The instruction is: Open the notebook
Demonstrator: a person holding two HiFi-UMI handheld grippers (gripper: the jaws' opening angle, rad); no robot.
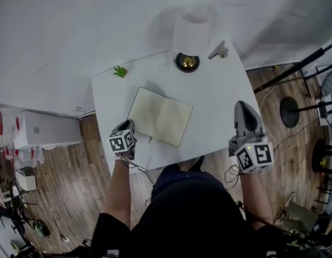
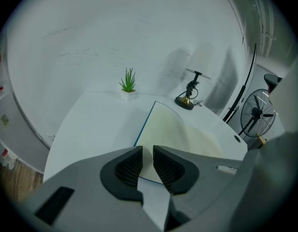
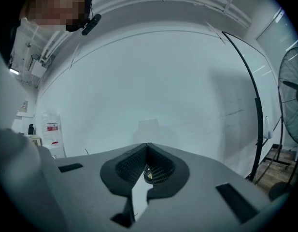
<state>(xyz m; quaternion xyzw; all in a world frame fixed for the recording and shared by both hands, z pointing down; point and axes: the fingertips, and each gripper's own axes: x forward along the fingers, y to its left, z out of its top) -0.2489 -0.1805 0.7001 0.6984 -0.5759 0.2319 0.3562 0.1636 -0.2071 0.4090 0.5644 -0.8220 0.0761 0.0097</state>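
Note:
The notebook lies open on the white table, its cream pages facing up. In the left gripper view the notebook spreads out just beyond the jaws. My left gripper hovers at the notebook's near left corner, tilted down; its jaws stand a narrow gap apart with nothing between the pads. My right gripper is held off the table's right edge, apart from the notebook. The right gripper points level at the wall, its tips meeting and nothing held.
A table lamp with a brass base stands at the table's far edge, a small grey object beside it. A small green plant sits at the far left corner. Stands and a fan crowd the floor to the right.

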